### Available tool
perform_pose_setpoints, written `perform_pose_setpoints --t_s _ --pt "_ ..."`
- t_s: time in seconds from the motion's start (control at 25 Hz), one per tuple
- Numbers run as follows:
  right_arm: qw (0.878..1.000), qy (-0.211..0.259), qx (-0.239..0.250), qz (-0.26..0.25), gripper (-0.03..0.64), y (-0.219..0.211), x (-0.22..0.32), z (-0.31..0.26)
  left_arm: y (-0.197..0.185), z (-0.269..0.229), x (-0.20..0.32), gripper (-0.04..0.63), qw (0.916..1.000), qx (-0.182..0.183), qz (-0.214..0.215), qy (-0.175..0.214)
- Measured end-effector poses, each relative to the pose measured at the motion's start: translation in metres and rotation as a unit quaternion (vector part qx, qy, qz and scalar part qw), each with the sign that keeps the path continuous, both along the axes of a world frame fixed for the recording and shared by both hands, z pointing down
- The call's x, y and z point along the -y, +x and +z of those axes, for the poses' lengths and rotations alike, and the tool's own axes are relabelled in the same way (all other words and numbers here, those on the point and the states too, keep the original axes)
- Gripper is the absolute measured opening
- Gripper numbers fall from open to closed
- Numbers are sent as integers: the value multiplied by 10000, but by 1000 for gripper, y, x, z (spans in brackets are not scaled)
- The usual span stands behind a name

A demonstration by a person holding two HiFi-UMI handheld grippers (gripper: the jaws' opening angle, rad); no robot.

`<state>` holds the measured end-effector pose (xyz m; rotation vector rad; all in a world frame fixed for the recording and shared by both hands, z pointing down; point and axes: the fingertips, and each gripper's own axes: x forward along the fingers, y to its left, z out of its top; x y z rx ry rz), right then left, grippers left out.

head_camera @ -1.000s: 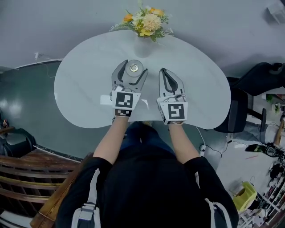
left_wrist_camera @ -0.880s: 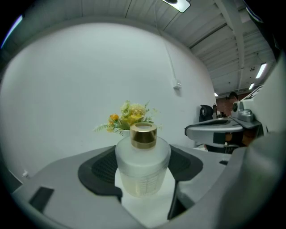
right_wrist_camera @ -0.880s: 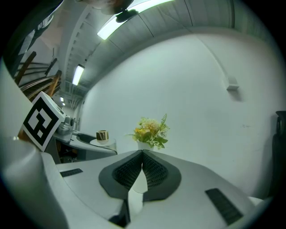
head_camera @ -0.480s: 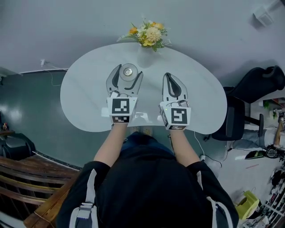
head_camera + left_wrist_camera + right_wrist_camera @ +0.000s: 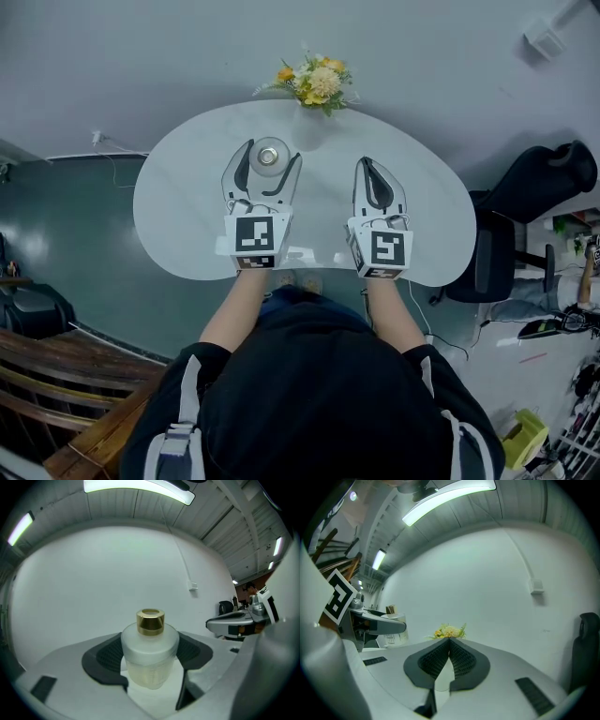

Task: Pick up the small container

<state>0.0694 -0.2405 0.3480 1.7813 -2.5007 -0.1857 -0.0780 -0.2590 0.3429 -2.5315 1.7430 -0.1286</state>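
Two grippers sit over the white tabletop [image 5: 183,211], and I'm reading each from its own camera. My left gripper [image 5: 272,152] has its jaws spread wide. The small container [image 5: 150,648], a frosted bottle with a gold cap [image 5: 150,621], stands upright between its pads, near the tabletop's far edge. I can't tell whether the pads touch it. My right gripper [image 5: 449,643] has its jaws pressed together on nothing, toward the right edge. Yellow flowers [image 5: 317,80] stand at the far edge.

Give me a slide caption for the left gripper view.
Left gripper, jaws open, brackets the frosted small container with its gold cap.
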Motion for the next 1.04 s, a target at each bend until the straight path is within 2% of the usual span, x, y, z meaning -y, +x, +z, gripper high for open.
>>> perform_pose_setpoints --t_s 1.04 --pt "9999 -54 -125 -105 20 -6 -11 13 4 16 -12 331 9998 39 102 -141"
